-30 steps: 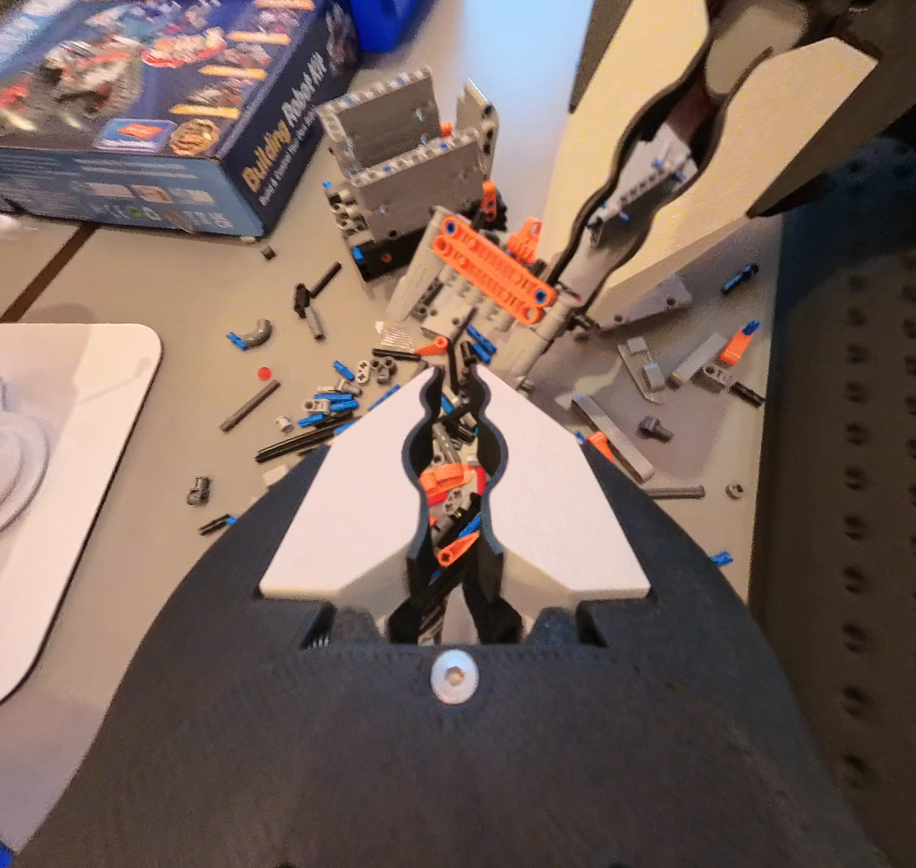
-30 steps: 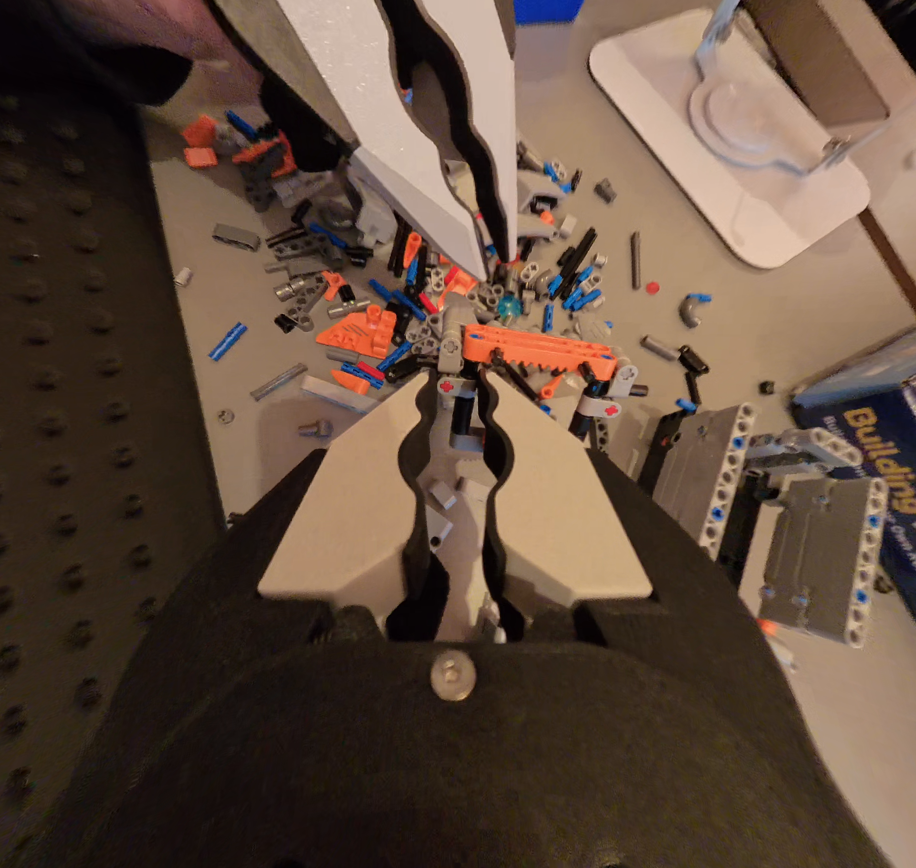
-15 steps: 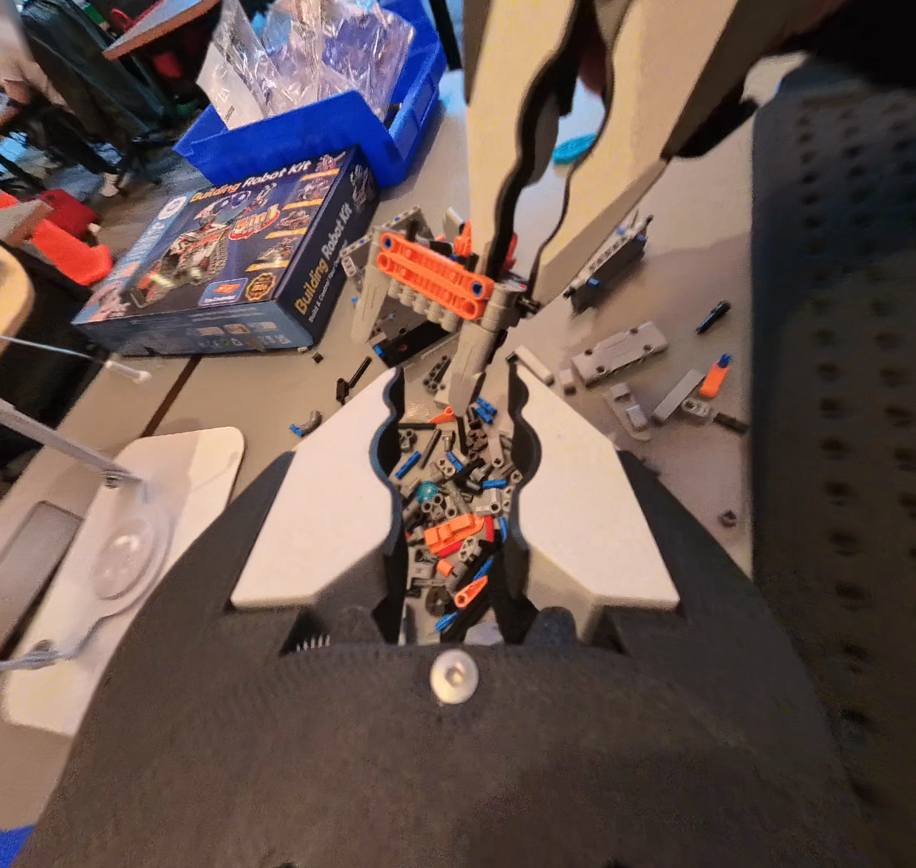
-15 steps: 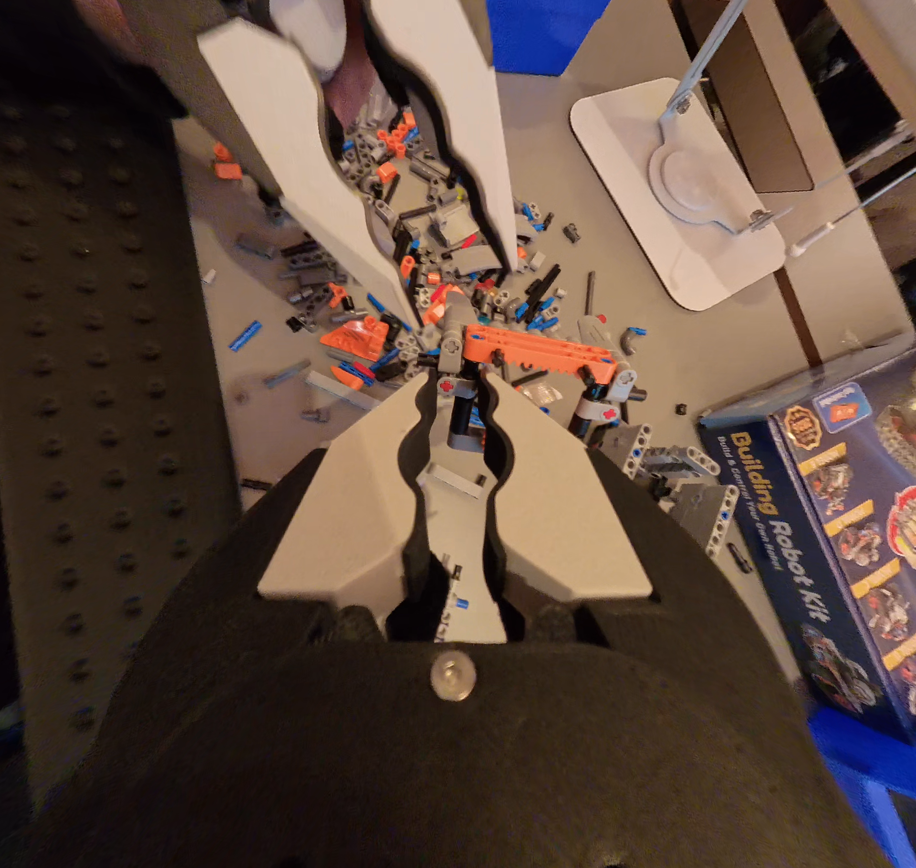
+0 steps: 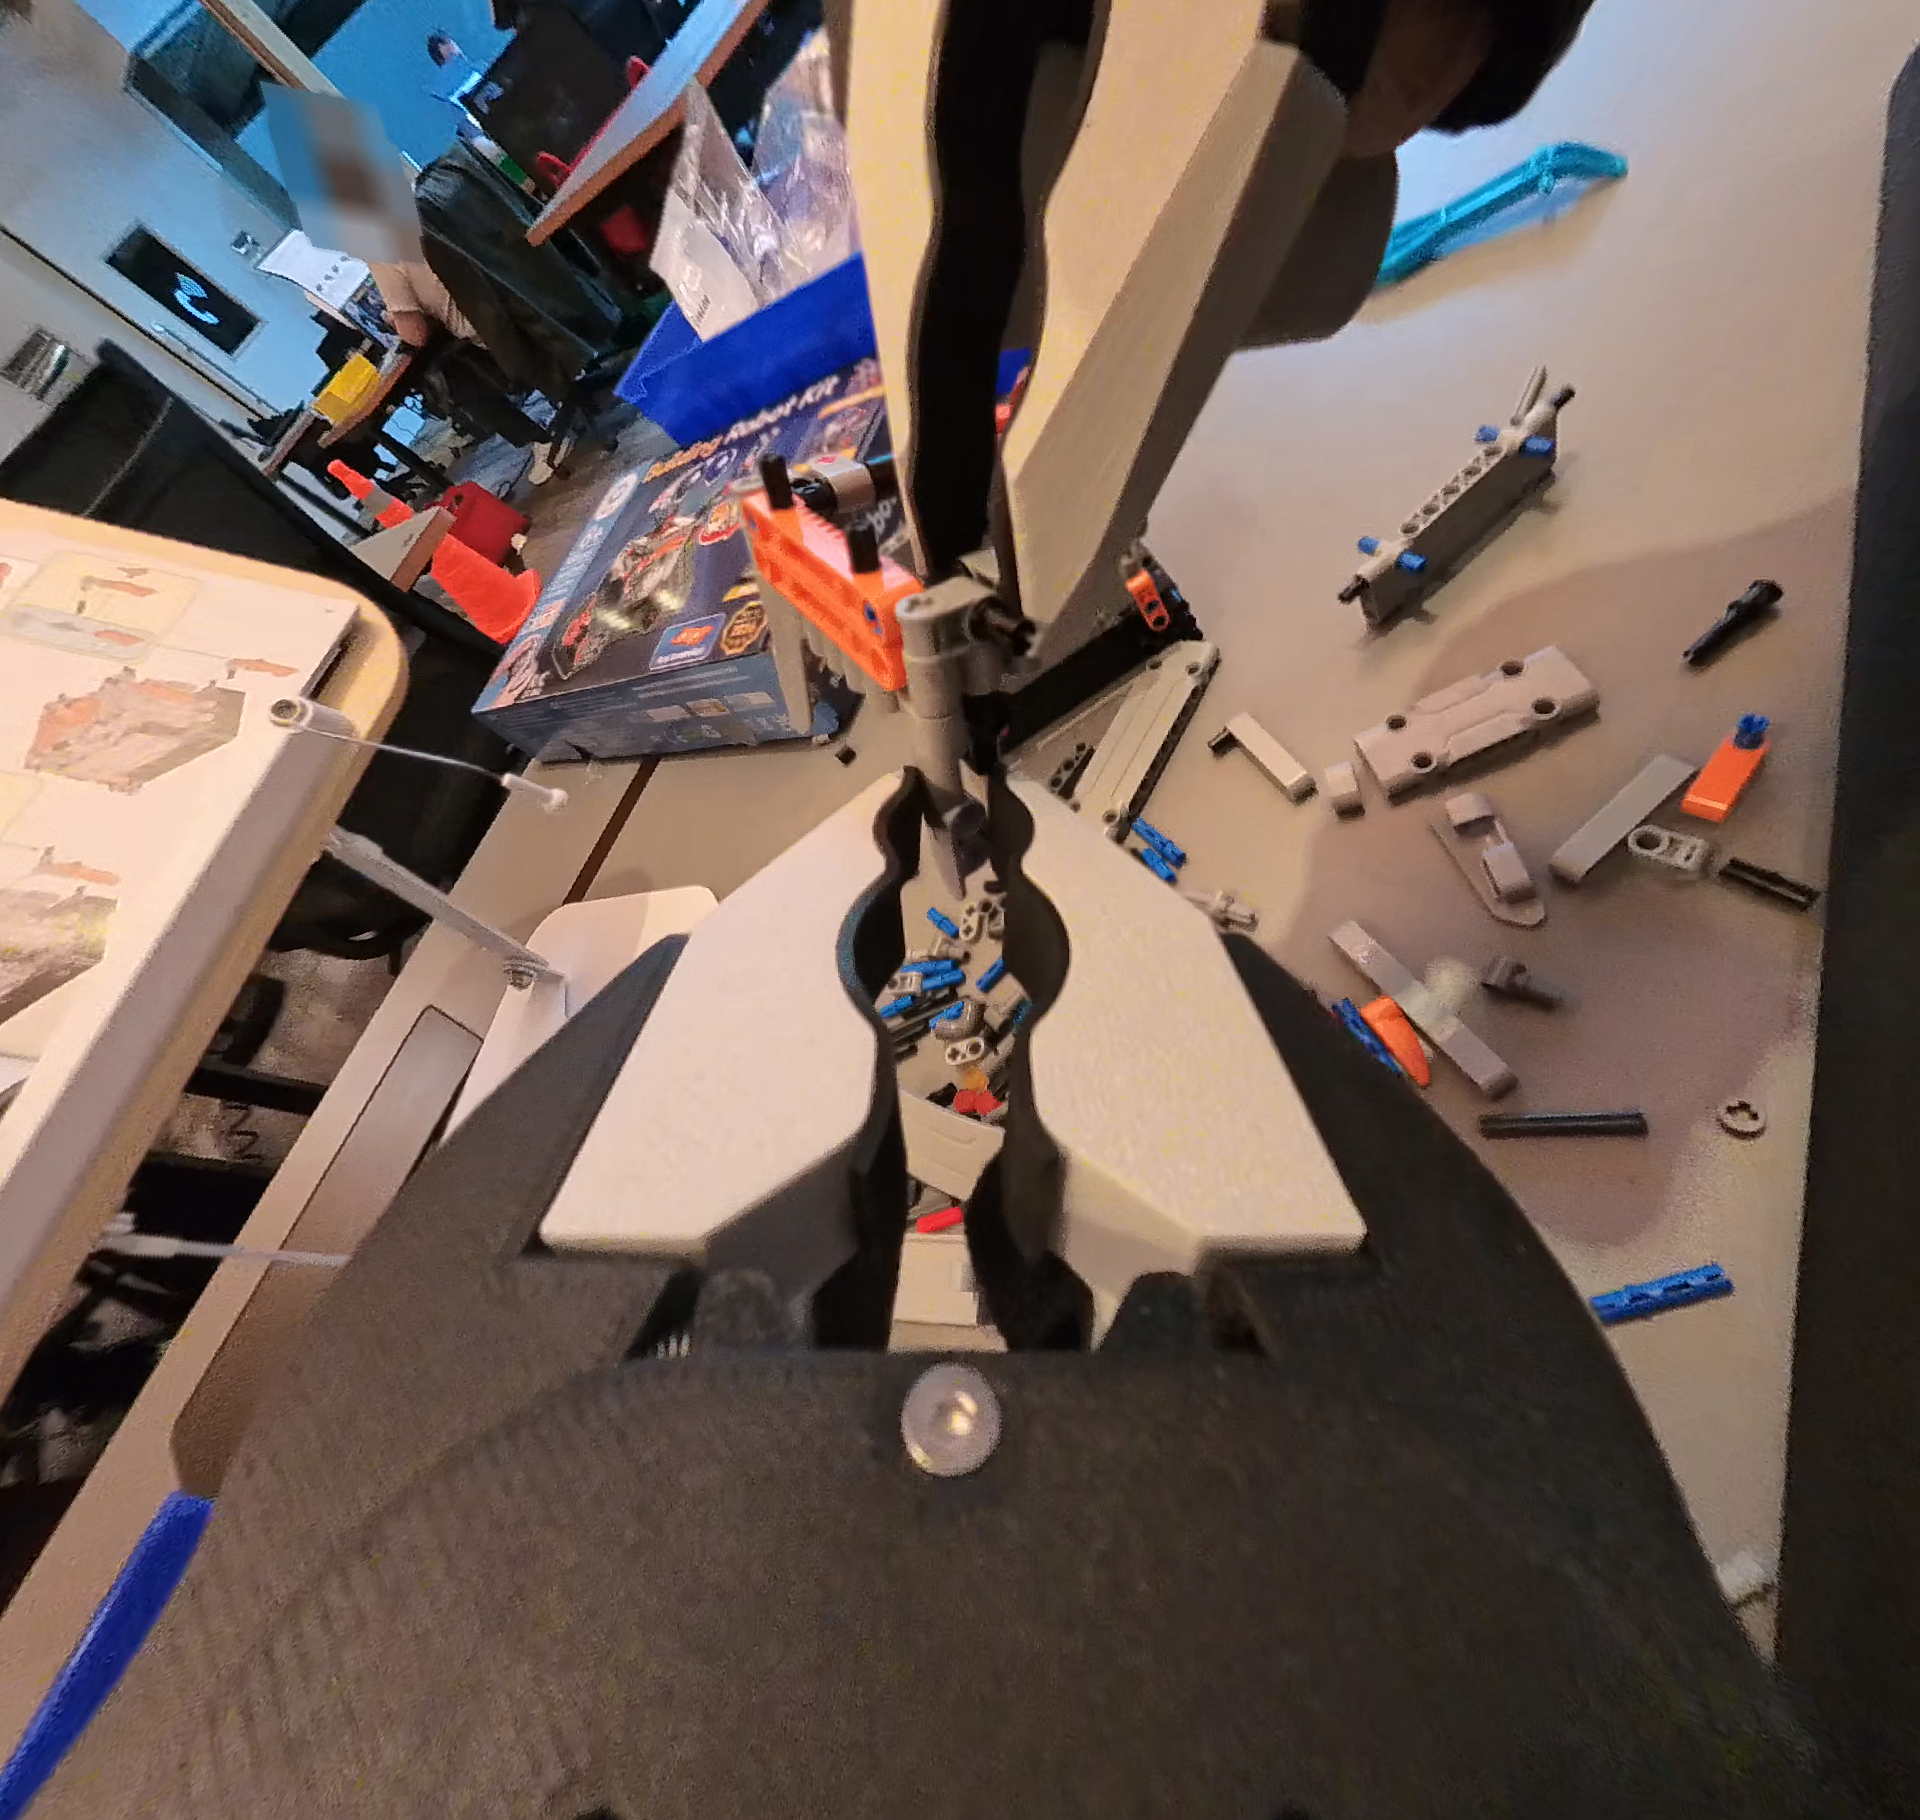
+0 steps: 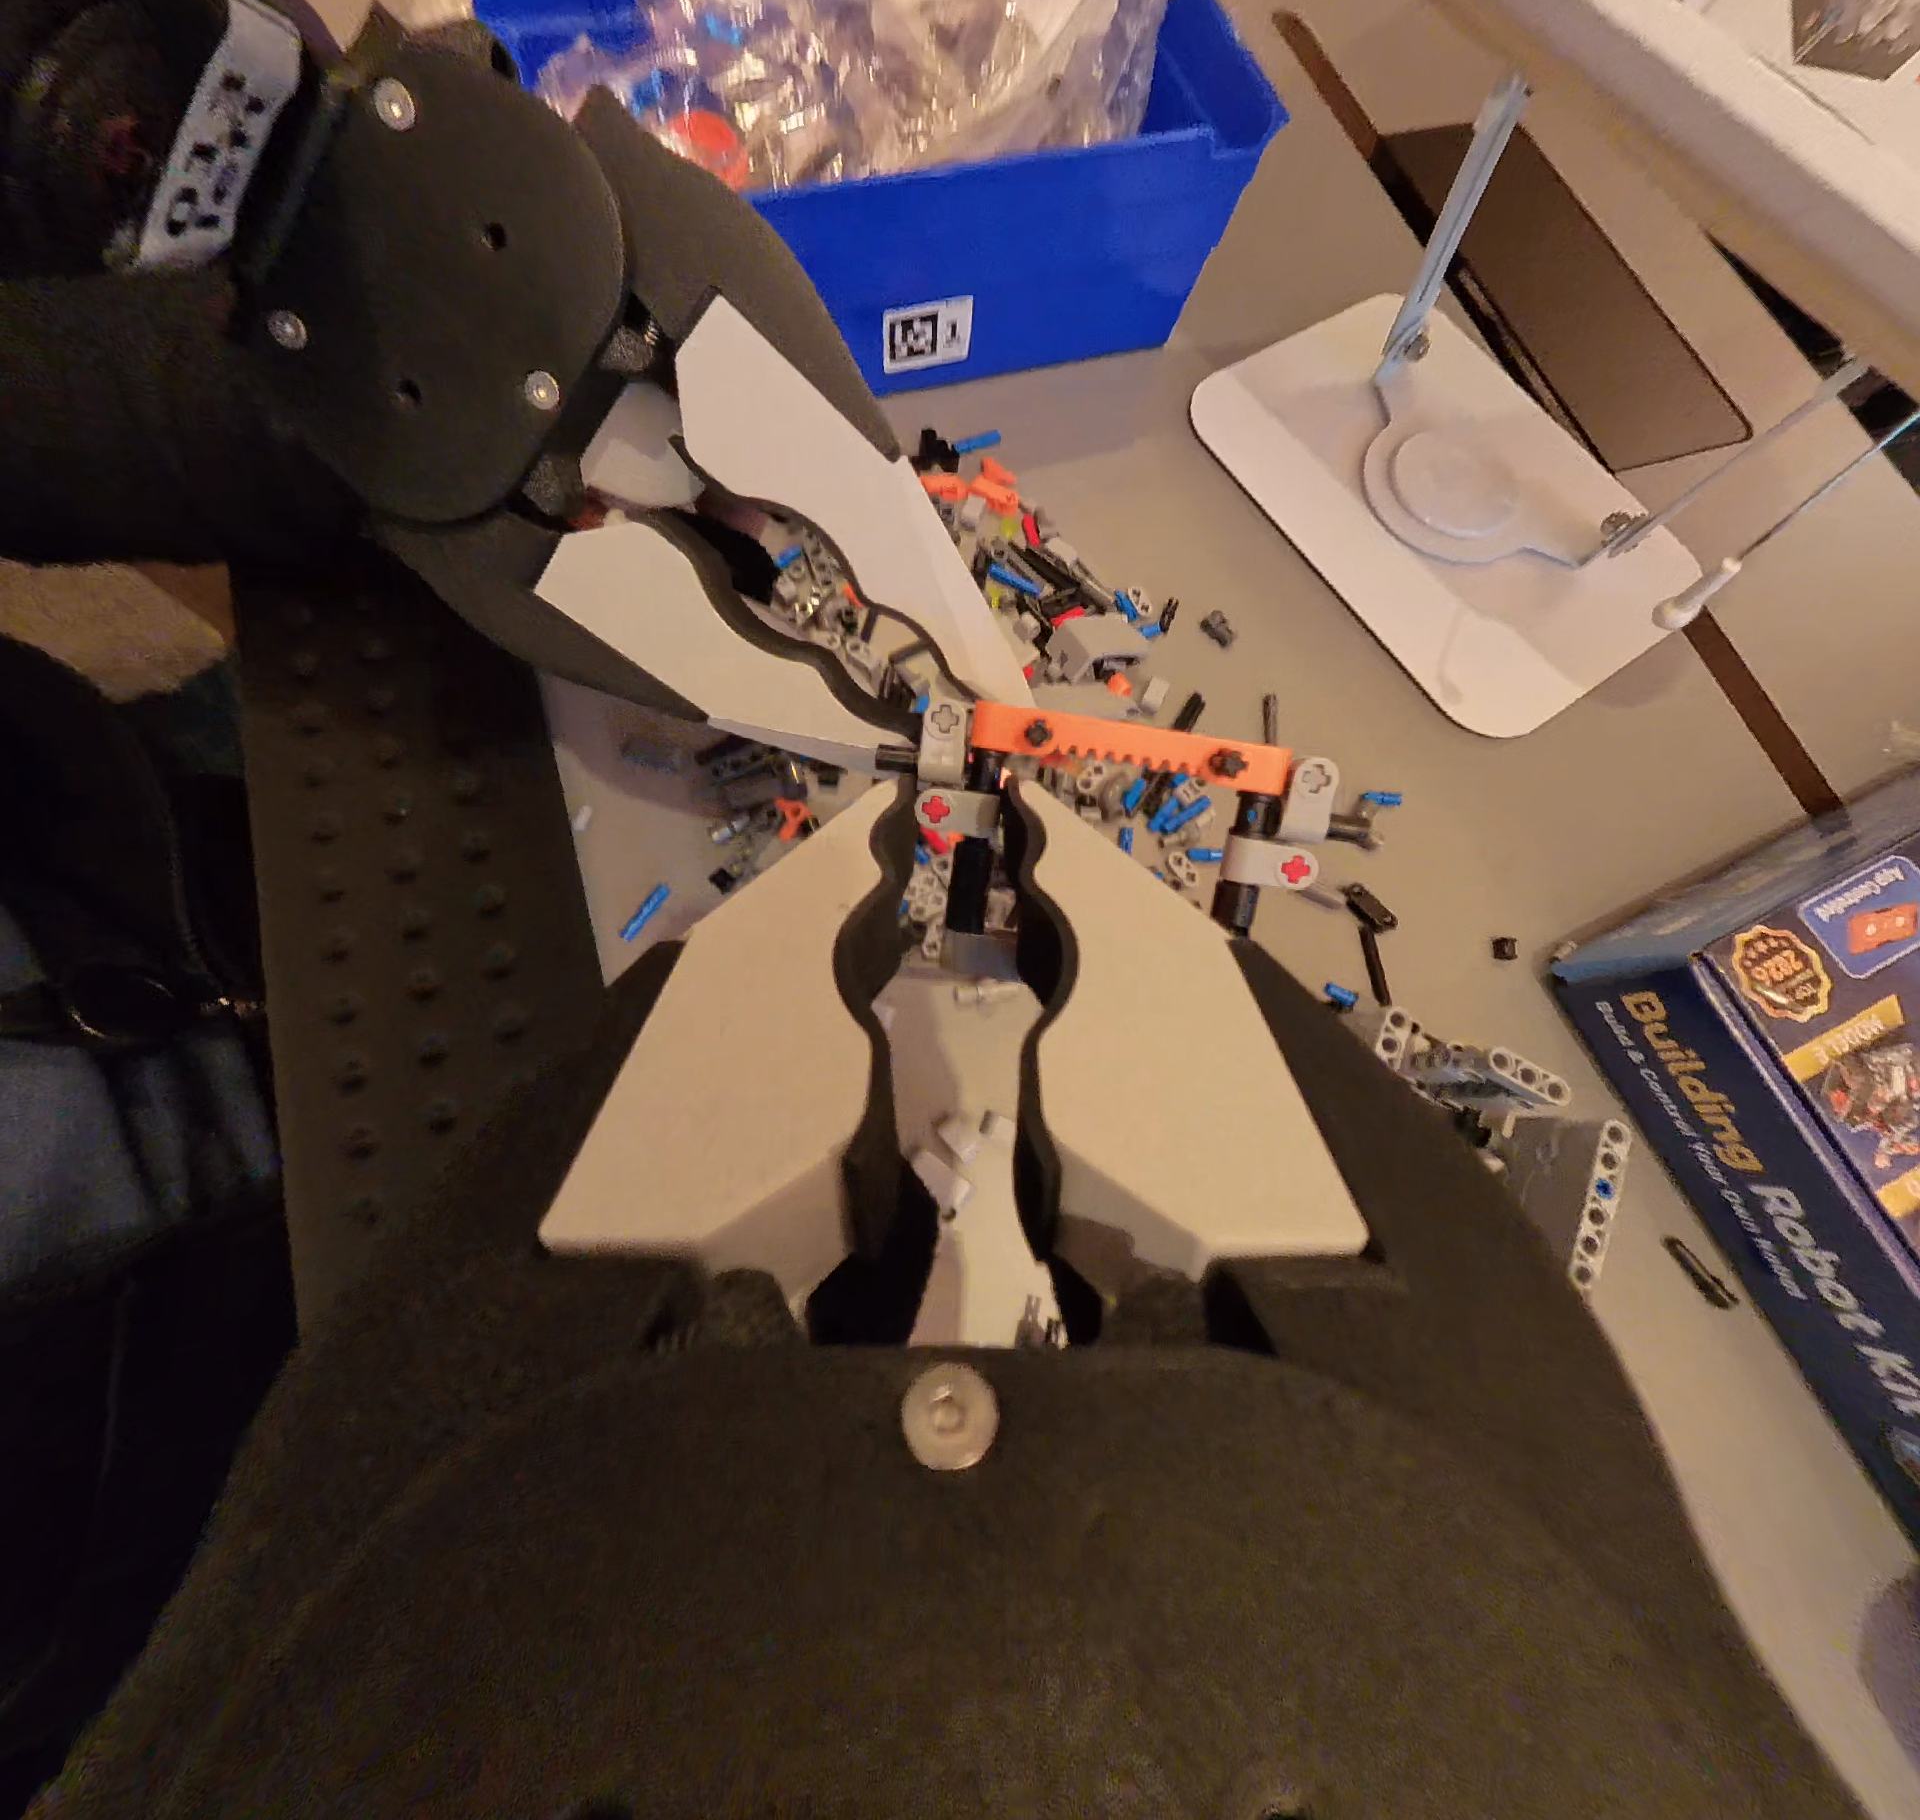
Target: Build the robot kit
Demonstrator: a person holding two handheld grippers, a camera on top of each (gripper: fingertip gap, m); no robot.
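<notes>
An assembly with an orange toothed beam (image 6: 1132, 747) and grey connectors hangs in the air above the table. My right gripper (image 6: 956, 814) is shut on the grey connector and black piece at its left end. My left gripper (image 5: 951, 804) is shut on a grey arm of the same assembly (image 5: 935, 690). In the right wrist view the left gripper (image 6: 909, 731) comes in from the upper left, its tips at the grey end connector. In the left wrist view the right gripper (image 5: 982, 617) reaches down from above onto the assembly, and the orange beam (image 5: 821, 586) points left.
A pile of small loose pieces (image 6: 1060, 596) lies on the table below. A blue bin of bags (image 6: 1018, 232) stands behind it. A white stand base (image 6: 1455, 544) and a dark blue kit box (image 6: 1766, 1095) are on the right. A black dotted mat (image 6: 416, 835) is on the left. Grey parts (image 5: 1475, 721) lie scattered. Left and right tips are no more than a few centimetres apart.
My left gripper opened over the pile, then rose and shut on the assembly's grey arm. My right gripper kept its hold and lifted the assembly higher.
</notes>
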